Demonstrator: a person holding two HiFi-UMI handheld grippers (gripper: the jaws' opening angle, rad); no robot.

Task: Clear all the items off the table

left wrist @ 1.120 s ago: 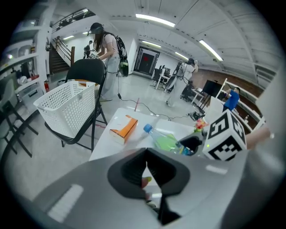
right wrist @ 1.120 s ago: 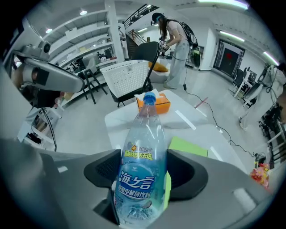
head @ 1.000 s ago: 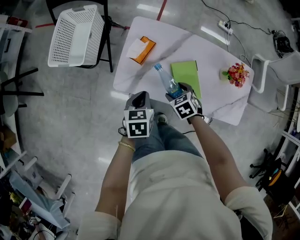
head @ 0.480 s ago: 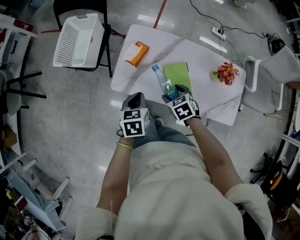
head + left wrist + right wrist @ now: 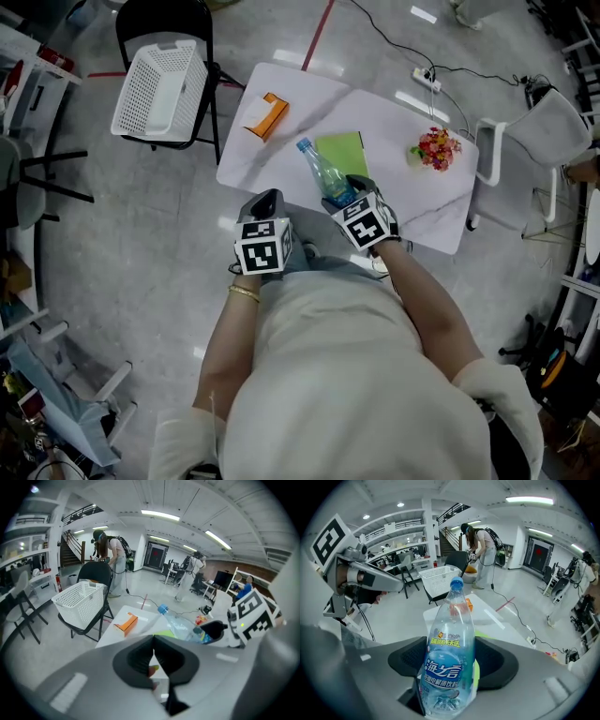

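Note:
A clear water bottle (image 5: 321,171) with a blue cap and blue label is gripped low on its body by my right gripper (image 5: 349,192), tilted over the white table's near edge (image 5: 246,169). In the right gripper view the bottle (image 5: 449,658) fills the gap between the dark pads. My left gripper (image 5: 265,208) hangs shut and empty just off the table's near edge; its jaws (image 5: 153,654) meet in the left gripper view. On the table lie an orange tissue box (image 5: 263,114), a green notebook (image 5: 342,152) and a small bunch of flowers (image 5: 432,148).
A white mesh basket (image 5: 161,86) sits on a black chair left of the table. A white chair (image 5: 525,131) stands at the table's right end. A power strip and cables (image 5: 427,77) lie on the floor beyond. People stand far off in the room.
Both grippers have risen, the right one carrying the bottle up from the table. The table now looks smaller and farther off in the head view.

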